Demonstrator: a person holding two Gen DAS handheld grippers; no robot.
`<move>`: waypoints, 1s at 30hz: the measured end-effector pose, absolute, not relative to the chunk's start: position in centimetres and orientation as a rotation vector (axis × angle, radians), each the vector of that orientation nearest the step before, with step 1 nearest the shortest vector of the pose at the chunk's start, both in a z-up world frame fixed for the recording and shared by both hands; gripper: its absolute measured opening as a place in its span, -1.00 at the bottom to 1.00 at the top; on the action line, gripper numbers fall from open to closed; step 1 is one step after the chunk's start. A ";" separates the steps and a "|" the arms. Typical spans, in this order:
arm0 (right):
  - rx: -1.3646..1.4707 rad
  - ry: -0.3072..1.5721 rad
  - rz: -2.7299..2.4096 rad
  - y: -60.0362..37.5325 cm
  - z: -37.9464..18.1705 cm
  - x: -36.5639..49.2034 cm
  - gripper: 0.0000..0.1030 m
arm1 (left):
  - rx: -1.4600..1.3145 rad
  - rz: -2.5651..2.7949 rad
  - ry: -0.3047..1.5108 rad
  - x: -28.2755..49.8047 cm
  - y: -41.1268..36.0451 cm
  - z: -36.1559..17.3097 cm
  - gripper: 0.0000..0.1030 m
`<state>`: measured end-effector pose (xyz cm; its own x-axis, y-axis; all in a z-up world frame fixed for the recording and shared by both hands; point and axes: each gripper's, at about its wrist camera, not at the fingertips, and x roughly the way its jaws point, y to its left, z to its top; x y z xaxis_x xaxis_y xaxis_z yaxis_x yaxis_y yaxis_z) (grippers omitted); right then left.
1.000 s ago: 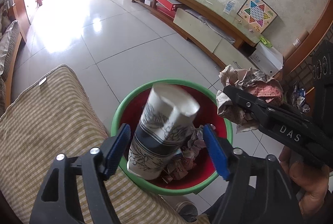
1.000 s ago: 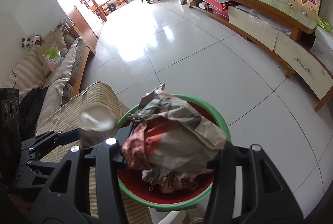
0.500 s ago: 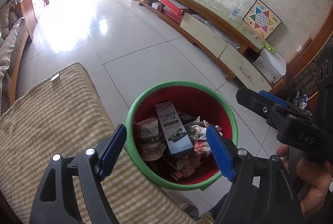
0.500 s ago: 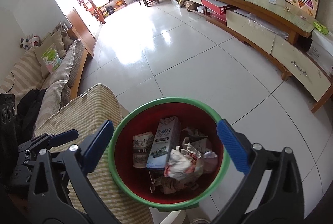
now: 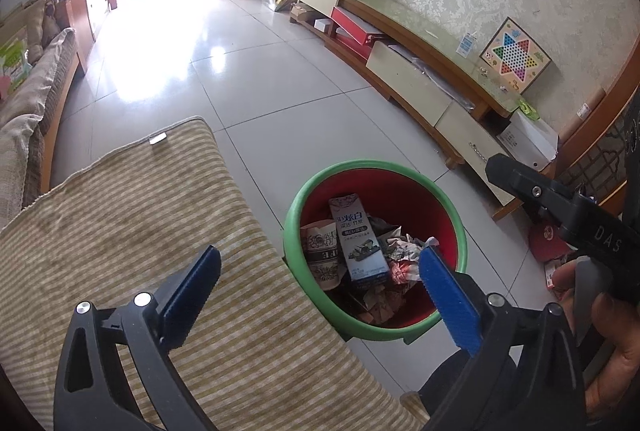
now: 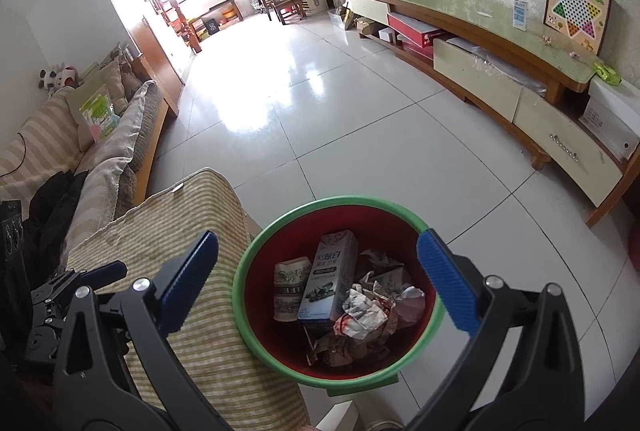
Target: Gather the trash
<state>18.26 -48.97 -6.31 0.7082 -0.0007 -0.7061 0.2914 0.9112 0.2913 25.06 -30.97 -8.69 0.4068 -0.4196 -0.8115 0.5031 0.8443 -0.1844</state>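
Your left gripper point(image 5: 316, 281) and right gripper point(image 6: 318, 277) both hang spread and empty. The right one sits squarely over the green-rimmed red bin point(image 6: 276, 223), the left over the bin's edge beside the striped cushion point(image 5: 132, 215). The trash lies straight below: a paper cup point(image 6: 290, 287), a milk carton point(image 6: 330, 277) leaning with its long axis pointing away from you, and crumpled paper point(image 6: 366, 315). Beyond stretch tiled floor point(image 6: 320, 119) and a TV cabinet point(image 6: 480, 31).

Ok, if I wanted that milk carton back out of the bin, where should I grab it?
Probably the milk carton by its upper end, from above: it leans upright on the bin wall, top clear of the crumpled paper, flat sides facing the paper cup.
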 end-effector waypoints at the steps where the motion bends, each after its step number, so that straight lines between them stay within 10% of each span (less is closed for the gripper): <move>1: 0.391 0.765 -0.164 -48.3 -5.9 18.1 0.91 | 0.093 -0.576 0.985 24.8 -30.3 -8.4 0.84; 30: 0.079 0.618 0.096 -23.9 1.9 8.2 0.91 | -0.037 -0.108 0.663 6.1 -4.2 0.2 0.85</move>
<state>8.18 -23.87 1.92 0.8105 0.1137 -0.5746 -0.0667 0.9925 0.1023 6.10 -4.24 0.19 0.7829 -0.1123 -0.6120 0.0884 0.9937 -0.0693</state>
